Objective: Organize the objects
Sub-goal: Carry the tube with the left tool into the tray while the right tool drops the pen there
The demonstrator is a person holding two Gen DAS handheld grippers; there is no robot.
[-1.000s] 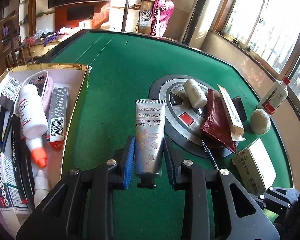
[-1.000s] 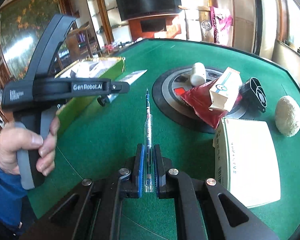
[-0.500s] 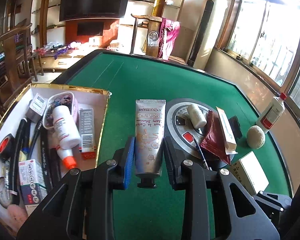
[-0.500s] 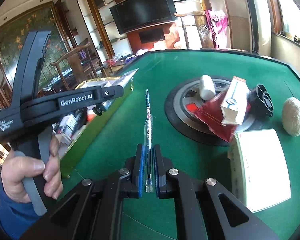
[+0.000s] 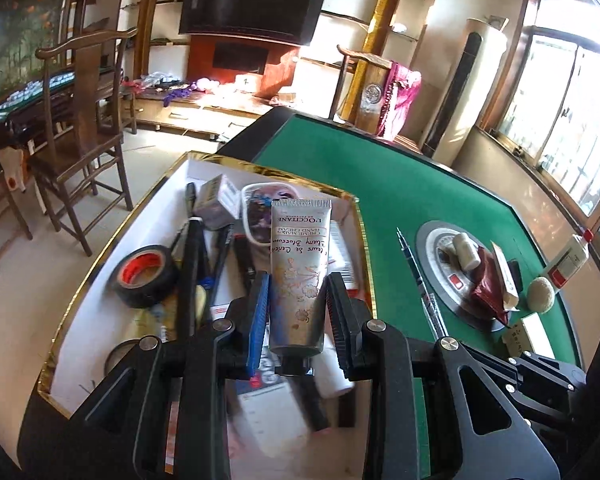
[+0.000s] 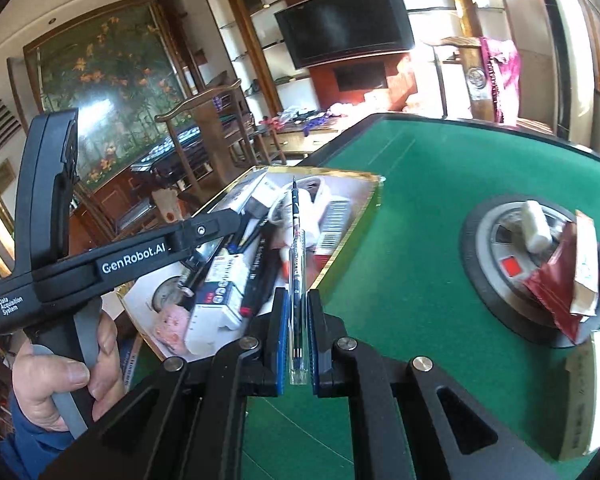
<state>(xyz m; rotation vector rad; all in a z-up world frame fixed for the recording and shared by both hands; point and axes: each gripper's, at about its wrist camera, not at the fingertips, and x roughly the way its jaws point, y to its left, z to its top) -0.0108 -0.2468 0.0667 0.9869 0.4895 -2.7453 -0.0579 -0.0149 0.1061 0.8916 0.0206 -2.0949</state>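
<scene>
My left gripper is shut on a L'Occitane hand cream tube, held cap toward me above the gold-rimmed white box. The box holds a black tape roll, pens, bottles and small cartons. My right gripper is shut on a clear pen, tip pointing forward over the near corner of the same box. The pen also shows in the left wrist view. The left gripper's handle and the hand holding it fill the left of the right wrist view.
On the green table a round grey centre plate carries a white roll, a red pouch and a narrow carton. A beige ball, a white bottle and a white box lie to the right. Wooden chairs stand left.
Both grippers have swung left and up, from over the green felt to over the box. The left still holds the tube, the right still holds the pen.
</scene>
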